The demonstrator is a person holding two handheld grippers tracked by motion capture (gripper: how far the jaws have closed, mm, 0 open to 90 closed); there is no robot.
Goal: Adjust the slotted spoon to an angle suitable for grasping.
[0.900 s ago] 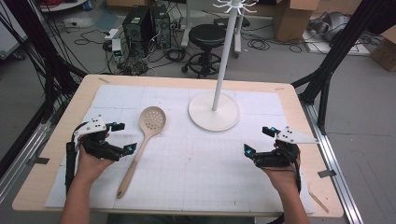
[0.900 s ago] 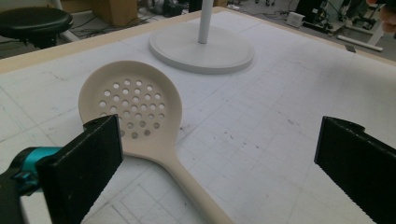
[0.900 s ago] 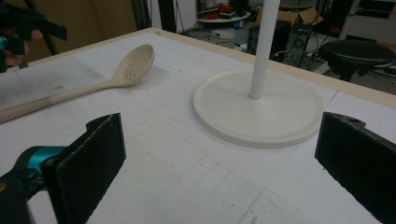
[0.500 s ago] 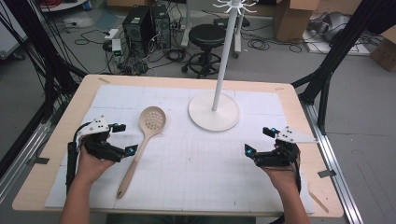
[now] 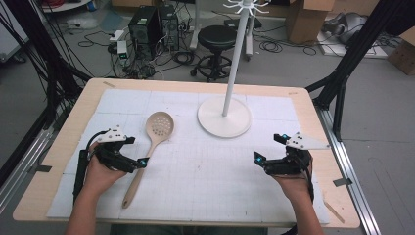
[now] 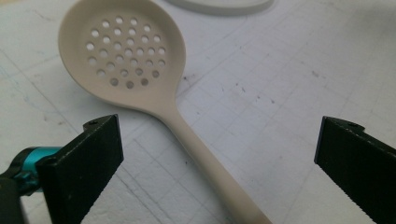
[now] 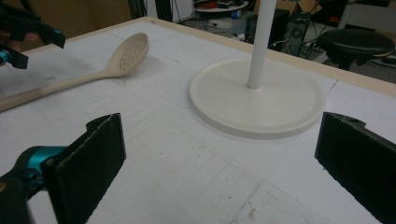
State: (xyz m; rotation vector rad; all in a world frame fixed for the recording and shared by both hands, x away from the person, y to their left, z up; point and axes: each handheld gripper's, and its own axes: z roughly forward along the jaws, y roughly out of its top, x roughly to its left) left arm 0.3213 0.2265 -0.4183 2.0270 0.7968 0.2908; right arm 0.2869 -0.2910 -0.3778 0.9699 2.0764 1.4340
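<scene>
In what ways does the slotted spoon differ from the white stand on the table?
The slotted spoon lies flat on the mat, while the white stand stands upright on a round base. The spoon is beige; the stand is whiter. The spoon's bowl has holes; the stand's base is solid. The left gripper is beside the spoon; the stand has nothing near it.

A grey floor [image 5: 381, 122] beyond the table [image 5: 83, 105] holds a black stool [image 5: 217, 36], computer towers [image 5: 149, 24], tangled cables [image 5: 183, 56] and cardboard boxes [image 5: 306, 19].
</scene>
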